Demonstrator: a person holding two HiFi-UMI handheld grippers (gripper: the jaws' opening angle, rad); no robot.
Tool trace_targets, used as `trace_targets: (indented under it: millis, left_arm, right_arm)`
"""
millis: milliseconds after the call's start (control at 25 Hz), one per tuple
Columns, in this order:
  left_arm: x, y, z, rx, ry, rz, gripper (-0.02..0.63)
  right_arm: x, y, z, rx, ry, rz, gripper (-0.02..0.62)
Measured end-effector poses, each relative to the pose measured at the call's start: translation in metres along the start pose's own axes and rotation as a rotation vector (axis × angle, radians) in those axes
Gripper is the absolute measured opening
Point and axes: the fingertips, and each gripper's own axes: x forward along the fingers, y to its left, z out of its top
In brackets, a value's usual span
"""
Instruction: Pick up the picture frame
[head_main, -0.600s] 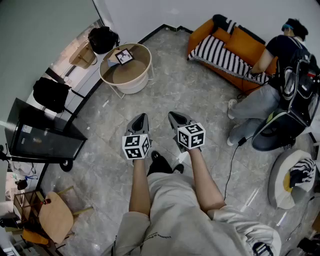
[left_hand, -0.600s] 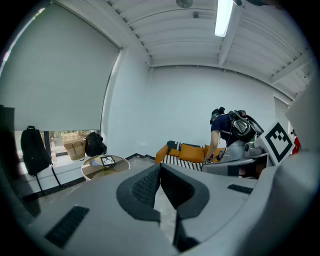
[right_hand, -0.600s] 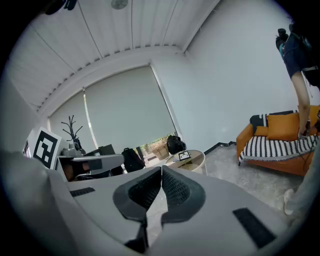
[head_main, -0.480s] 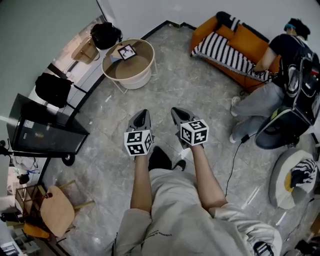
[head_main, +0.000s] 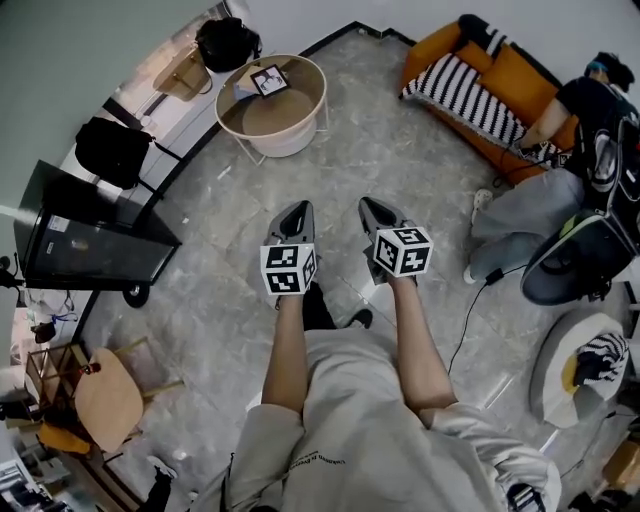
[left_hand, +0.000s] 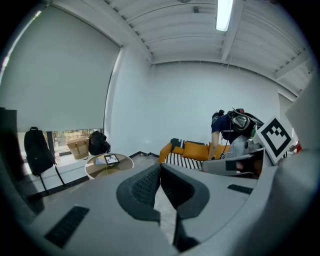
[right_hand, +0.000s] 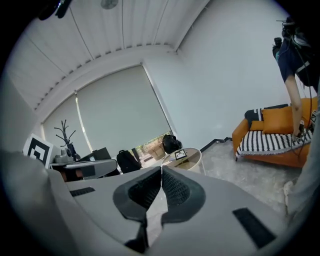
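A small dark picture frame (head_main: 269, 80) stands on a round beige side table (head_main: 300, 120) near the window, far ahead of me. It also shows small in the left gripper view as the picture frame (left_hand: 110, 160) and in the right gripper view as the picture frame (right_hand: 180, 154). My left gripper (head_main: 297, 212) and right gripper (head_main: 373, 207) are held side by side over the floor, well short of the table. Both have their jaws shut with nothing between them.
An orange sofa (head_main: 497, 90) with a striped blanket stands at the back right, with a person (head_main: 590, 140) bent over it. A black cart (head_main: 85, 245) is at the left and a wooden chair (head_main: 105, 400) is at the lower left. Bags (head_main: 226, 42) sit by the window.
The whole view has shifted: the table and sofa sit nearer the top of the head view, and both grippers are a little further right and up. Their jaws are unchanged.
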Motion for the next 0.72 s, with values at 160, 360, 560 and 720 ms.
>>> trace_targets:
  millis: [160,360,560,720]
  left_arm:
    - [0.013,0.029,0.018,-0.025,-0.025,0.013,0.02]
    - [0.037,0.07,0.045,-0.07,-0.066,0.017,0.02]
    - [0.066,0.096,0.067,-0.099,-0.078,-0.04,0.02]
    - [0.08,0.121,0.075,-0.121,-0.078,-0.066,0.02]
  right_arm:
    - [0.023,0.004,0.015,0.001,0.009,0.012,0.035]
    - [0.053,0.008,0.038,0.0,0.009,0.031,0.035]
    - [0.084,0.003,0.068,-0.005,-0.003,0.022,0.035]
    - [0.115,0.008,0.079,-0.048,0.045,0.022,0.035]
